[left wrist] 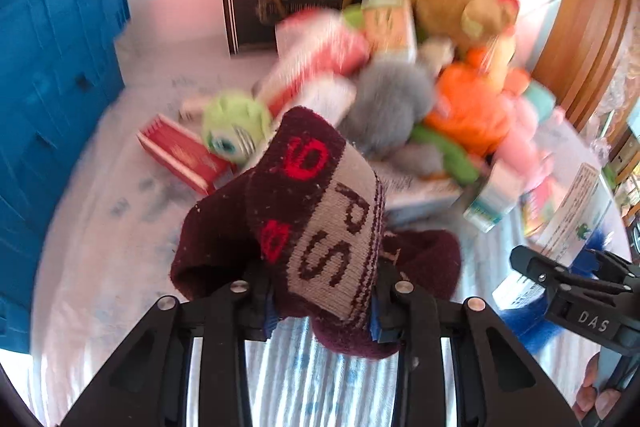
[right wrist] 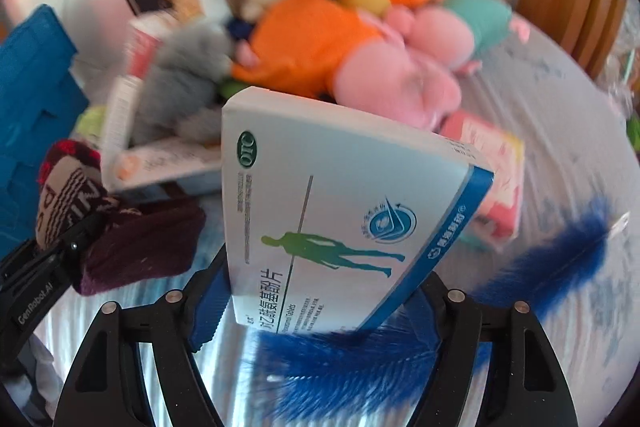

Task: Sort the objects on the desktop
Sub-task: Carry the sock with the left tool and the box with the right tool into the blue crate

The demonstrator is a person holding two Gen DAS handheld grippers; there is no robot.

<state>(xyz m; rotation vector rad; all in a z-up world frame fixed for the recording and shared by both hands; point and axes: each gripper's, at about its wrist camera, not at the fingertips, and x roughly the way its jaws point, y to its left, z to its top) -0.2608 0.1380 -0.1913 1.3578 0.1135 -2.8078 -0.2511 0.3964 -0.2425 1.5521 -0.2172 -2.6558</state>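
My left gripper [left wrist: 322, 301] is shut on a maroon knit sock [left wrist: 316, 223] with a grey band and red marks, held above the table. The sock also shows at the left of the right wrist view [right wrist: 136, 243]. My right gripper [right wrist: 320, 311] is shut on a white and blue medicine box [right wrist: 340, 211] with a green figure on it, tilted up. That box shows at the right of the left wrist view [left wrist: 568, 223]. A blue feather [right wrist: 540, 267] lies on the table under the box.
A blue plastic crate [left wrist: 52, 99] stands at the left. A heap of plush toys [left wrist: 472, 107], a green one-eyed plush [left wrist: 236, 125], a red box [left wrist: 180, 155] and several cartons fills the far middle. A dark box [left wrist: 280, 7] lies behind. A pink box [right wrist: 496, 183] lies right.
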